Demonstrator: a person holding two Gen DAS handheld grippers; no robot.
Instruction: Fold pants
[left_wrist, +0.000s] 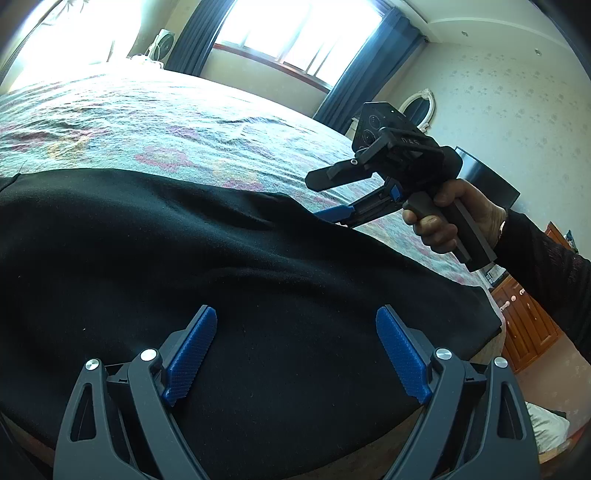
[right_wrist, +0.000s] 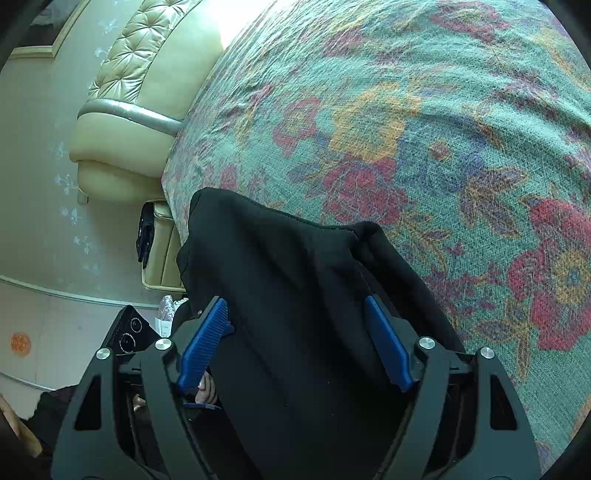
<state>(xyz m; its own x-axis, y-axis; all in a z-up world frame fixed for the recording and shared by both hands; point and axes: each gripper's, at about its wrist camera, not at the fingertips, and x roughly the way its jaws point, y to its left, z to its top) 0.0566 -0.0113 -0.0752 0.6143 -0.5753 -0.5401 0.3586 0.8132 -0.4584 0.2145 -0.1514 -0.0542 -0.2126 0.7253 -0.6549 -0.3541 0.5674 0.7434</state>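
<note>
A: Black knit cloth, matte, no sheen: the pants (left_wrist: 221, 258) lie spread over the near edge of the bed (left_wrist: 147, 110), on the floral bedspread (right_wrist: 406, 129). One end sits near the padded headboard (right_wrist: 122, 122); the opposite edge drapes off the bed side.

B: Left tool first. State?

A: Left gripper (left_wrist: 295, 354) hangs over the middle of the cloth, blue pads (left_wrist: 190, 354) spread wide, nothing between them. Whether the tips touch the fabric, cannot tell.

B: Right tool?

A: Right gripper (right_wrist: 297, 341), fingers apart as well. In its own view black fabric fills the gap between the pads, a raised fold running up toward a hem corner. The left view shows its lower finger right at the far cloth edge. It is not closed on anything.

B: Handling estimate?

A: Judgement only: soft, light, limp. It sags wherever unsupported and wrinkles easily, so a single pinch point would let the rest droop. Low slip risk against ribbed pads.

B: Where to take hold?

A: At edges, not mid-panel: the far hem corner for the right tool, the near edge for the left, so both layers come up together.
</note>
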